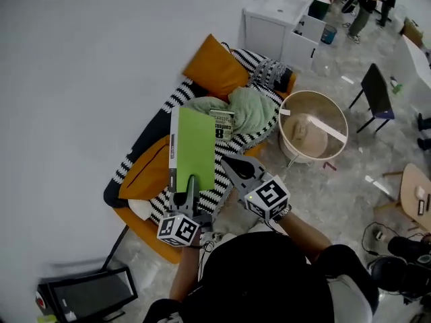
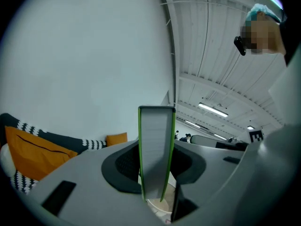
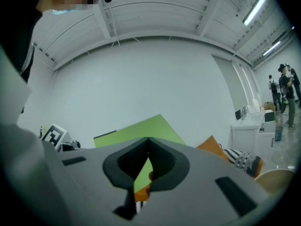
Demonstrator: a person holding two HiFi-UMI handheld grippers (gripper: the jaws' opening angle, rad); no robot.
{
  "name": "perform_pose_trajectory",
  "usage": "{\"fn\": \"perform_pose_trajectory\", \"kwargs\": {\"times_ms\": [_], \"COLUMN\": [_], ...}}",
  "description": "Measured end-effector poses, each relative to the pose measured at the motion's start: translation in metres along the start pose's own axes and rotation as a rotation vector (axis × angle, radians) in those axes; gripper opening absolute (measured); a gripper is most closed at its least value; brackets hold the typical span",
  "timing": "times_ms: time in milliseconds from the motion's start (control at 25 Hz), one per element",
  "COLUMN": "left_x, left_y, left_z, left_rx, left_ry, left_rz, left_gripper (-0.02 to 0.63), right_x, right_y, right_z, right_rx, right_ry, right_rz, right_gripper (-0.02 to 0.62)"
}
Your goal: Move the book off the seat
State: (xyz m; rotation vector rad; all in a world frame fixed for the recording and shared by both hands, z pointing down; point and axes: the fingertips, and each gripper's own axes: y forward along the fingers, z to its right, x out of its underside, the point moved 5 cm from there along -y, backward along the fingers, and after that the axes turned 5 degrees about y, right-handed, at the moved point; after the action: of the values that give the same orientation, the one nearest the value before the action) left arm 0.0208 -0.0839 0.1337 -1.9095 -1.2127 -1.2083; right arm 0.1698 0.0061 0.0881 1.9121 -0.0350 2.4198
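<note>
**Book held over the seat in the left gripper**

The book (image 1: pixel 194 150), with its plain green cover, is clamped at its near end by the left gripper (image 1: pixel 190 188). In the left gripper view the jaws press on both covers, and the grey page edge stands straight up between them. The free end shows against the bare wall and ceiling and touches nothing. From the head view the book lies over the middle of the seat (image 1: pixel 138 227). That view does not show how far above the seat it is. The gripper hides the book's near end, and the print on the spine is too small to read.

The right gripper (image 1: pixel 227 164) is just beside the book's right edge. Its jaws are together with nothing between them. In its own view, a slice of green cover and some orange show through the gap below the tips.

Most of the seat is covered by a black-and-white striped throw (image 1: pixel 180 93), two orange cushions (image 1: pixel 214 64) and a crumpled pale green cloth (image 1: pixel 246 110). A second book (image 1: pixel 222 124) with black print lies partly under the green one and the cloth.

A round beige tub (image 1: pixel 313 123) stands on the floor to the right. Behind it is a white cabinet (image 1: pixel 283 22). The person's dark sleeves and body cut off the bottom of the head view.
</note>
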Motion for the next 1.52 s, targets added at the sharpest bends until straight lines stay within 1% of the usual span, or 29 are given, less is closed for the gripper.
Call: {"fn": "perform_pose_trajectory", "kwargs": {"times_ms": [200, 440, 720, 960, 1200, 1360, 1520], "left_x": [0.027, 0.061, 0.088, 0.106, 0.131, 0.146, 0.154], "left_y": [0.044, 0.092, 0.140, 0.166, 0.195, 0.223, 0.258], "left_z": [0.054, 0.124, 0.186, 0.235, 0.263, 0.273, 0.280], "left_rx": [0.096, 0.240, 0.408, 0.536, 0.637, 0.672, 0.699], "left_ry": [-0.018, -0.036, -0.046, -0.066, -0.073, -0.082, -0.098], "left_rz": [-0.033, -0.088, -0.172, -0.232, -0.305, -0.350, -0.374], "left_gripper": [0.141, 0.141, 0.141, 0.141, 0.141, 0.141, 0.141], "right_x": [-0.016, -0.027, -0.039, -0.042, -0.037, -0.036, -0.040], "right_y": [-0.059, -0.135, -0.199, -0.249, -0.272, -0.278, -0.273], "right_z": [0.056, 0.108, 0.141, 0.157, 0.182, 0.206, 0.237], "right_rx": [0.116, 0.274, 0.439, 0.574, 0.680, 0.730, 0.765], "right_ry": [-0.015, -0.025, -0.043, -0.029, -0.017, 0.002, 0.005], "right_rz": [0.042, 0.080, 0.118, 0.139, 0.132, 0.128, 0.123], "right_gripper": [0.014, 0.014, 0.014, 0.014, 0.014, 0.014, 0.014]}}
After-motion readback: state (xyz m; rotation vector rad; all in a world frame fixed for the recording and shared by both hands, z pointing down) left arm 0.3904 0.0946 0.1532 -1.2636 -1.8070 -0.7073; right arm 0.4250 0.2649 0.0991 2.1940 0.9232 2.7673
